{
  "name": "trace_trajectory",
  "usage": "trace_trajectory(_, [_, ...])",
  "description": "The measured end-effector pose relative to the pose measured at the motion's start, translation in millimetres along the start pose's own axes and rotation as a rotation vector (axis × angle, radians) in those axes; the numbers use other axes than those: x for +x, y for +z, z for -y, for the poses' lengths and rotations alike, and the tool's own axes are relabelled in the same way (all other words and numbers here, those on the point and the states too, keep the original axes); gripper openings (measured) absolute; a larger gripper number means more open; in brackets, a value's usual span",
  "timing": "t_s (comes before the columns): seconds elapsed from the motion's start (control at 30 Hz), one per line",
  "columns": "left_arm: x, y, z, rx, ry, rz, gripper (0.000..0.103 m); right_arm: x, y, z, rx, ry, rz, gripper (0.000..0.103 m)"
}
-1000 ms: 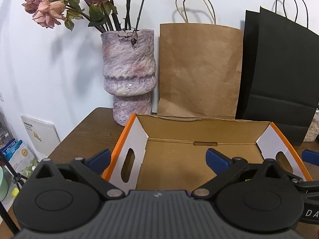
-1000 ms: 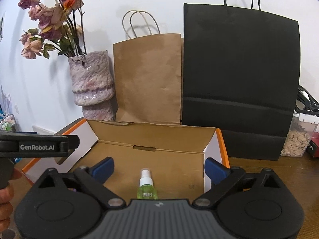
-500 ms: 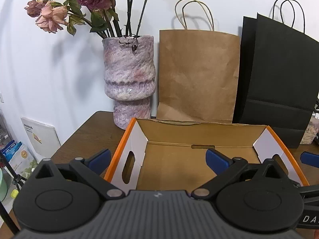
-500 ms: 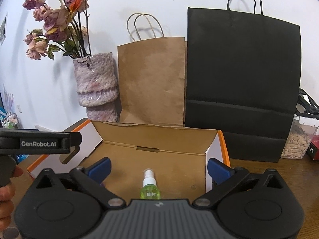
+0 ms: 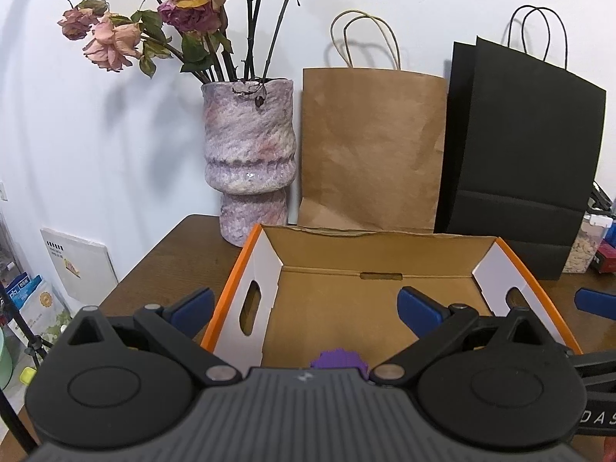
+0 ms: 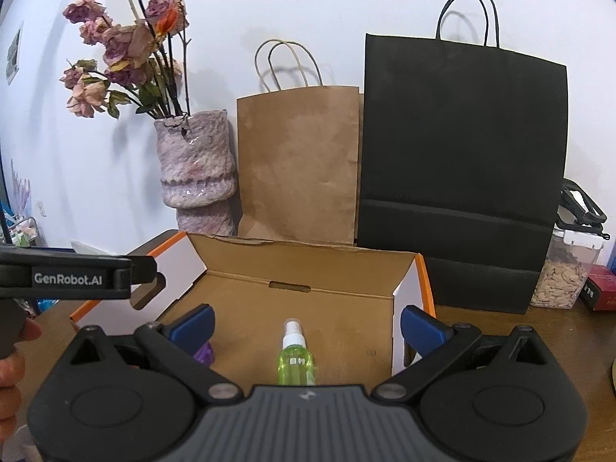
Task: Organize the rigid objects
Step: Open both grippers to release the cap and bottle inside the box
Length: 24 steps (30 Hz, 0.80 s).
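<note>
Green spray bottle (image 6: 295,358) and purple object (image 5: 338,360) lie inside the cardboard box (image 5: 379,252). Left gripper (image 5: 304,306) and right gripper (image 6: 306,325) both released, empty. Remaining items: none visible.

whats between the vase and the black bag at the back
A brown paper bag stands between the vase and the black bag, behind the box. Both wrist views show it.

Ahead of the right claw (image 6: 306,325), a spray bottle (image 6: 295,358) lies in the open box (image 6: 292,265) on the tabletop (image 6: 500,331). Behind the box stand a vase (image 6: 196,169) at left and two paper bags (image 6: 298,165) at right.
</note>
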State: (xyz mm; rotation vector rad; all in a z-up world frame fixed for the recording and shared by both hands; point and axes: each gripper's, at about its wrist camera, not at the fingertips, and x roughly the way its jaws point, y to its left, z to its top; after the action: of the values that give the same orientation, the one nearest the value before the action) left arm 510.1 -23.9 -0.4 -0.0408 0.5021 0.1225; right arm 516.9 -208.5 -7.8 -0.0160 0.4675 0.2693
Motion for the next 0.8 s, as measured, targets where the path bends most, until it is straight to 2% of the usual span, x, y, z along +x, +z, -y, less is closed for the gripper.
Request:
trace_trajectory(0.33, [-26.7, -13.1, -2.5, -0.005, -0.014, 0.001, 0.103, -20.1, -9.2, -1.5, -0.002, 0.003, 0.001, 0.103])
trace_trajectory(0.8, [-71.8, -34.2, -9.0, -0.007, -0.04, -0.009, 0.103, -71.0, -33.7, -6.9, 0.011, 0.013, 0.006, 0.103])
